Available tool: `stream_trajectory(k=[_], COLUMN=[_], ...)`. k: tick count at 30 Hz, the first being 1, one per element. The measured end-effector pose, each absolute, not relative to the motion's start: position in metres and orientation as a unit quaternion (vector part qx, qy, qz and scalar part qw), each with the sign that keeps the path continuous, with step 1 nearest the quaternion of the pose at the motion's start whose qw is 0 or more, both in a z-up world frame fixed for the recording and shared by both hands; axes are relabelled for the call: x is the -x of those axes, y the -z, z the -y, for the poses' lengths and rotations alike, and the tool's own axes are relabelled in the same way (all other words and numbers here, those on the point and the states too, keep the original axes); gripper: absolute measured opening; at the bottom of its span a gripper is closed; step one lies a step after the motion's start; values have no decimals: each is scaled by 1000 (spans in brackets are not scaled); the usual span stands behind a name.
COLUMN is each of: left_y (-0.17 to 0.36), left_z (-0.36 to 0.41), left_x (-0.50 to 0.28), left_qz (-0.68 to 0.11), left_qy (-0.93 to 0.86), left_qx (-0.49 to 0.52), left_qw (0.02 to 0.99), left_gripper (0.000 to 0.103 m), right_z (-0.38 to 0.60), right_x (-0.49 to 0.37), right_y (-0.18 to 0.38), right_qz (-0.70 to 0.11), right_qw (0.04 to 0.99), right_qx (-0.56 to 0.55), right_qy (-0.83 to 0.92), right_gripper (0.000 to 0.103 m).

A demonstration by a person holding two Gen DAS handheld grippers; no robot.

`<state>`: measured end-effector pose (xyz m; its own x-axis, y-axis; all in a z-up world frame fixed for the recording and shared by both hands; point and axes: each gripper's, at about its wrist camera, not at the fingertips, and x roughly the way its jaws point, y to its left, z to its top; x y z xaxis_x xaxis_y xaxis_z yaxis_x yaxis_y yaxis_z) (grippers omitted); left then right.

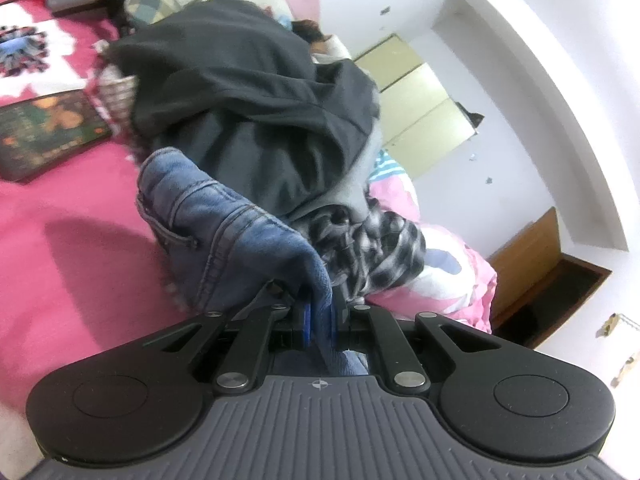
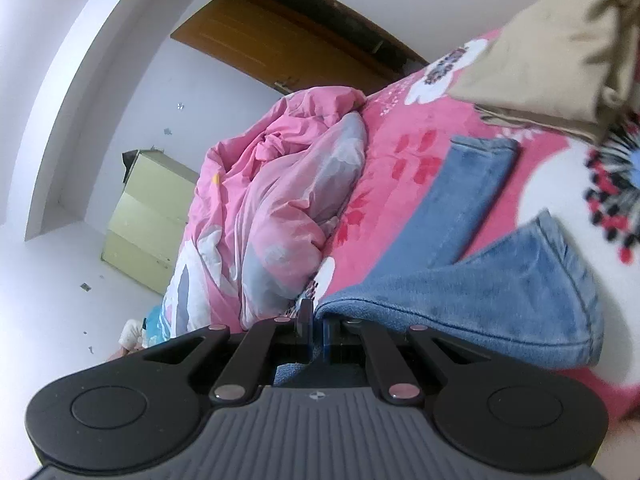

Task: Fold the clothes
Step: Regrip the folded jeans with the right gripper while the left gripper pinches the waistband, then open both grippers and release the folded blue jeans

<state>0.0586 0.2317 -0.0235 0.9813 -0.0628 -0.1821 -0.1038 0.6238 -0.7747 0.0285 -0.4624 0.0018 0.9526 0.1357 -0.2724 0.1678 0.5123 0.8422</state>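
A pair of blue jeans hangs from my left gripper, which is shut on the denim near a stitched pocket. In the right wrist view the same jeans trail over a pink bedspread, legs spread away to the upper right. My right gripper is shut on an edge of the denim. Both grippers hold the cloth lifted off the bed.
A heap of dark clothes and a checked shirt lie beyond the left gripper. A book rests on the bedspread at left. A crumpled pink quilt, a folded beige garment, a yellow-green cabinet and a wooden door show.
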Motion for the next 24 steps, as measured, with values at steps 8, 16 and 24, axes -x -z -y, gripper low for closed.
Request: stream_trajectory(k=[8, 16, 24], left_y=[20, 34, 66], left_z=[-215, -205, -204], left_x=[-112, -182, -238], left_qz=[-94, -126, -204], left_qy=[-1, -15, -45], left_qx=[421, 399, 383], left_qw=[902, 908, 900], left_gripper=[6, 6, 24], right_z=[469, 476, 481], right_x=[-79, -158, -247], right_y=[-15, -8, 60], right_qz=[-155, -181, -280], right_qw=[868, 875, 817], right_qx=[-471, -448, -502], right_qy=[17, 29, 40], right_gripper=[4, 4, 9])
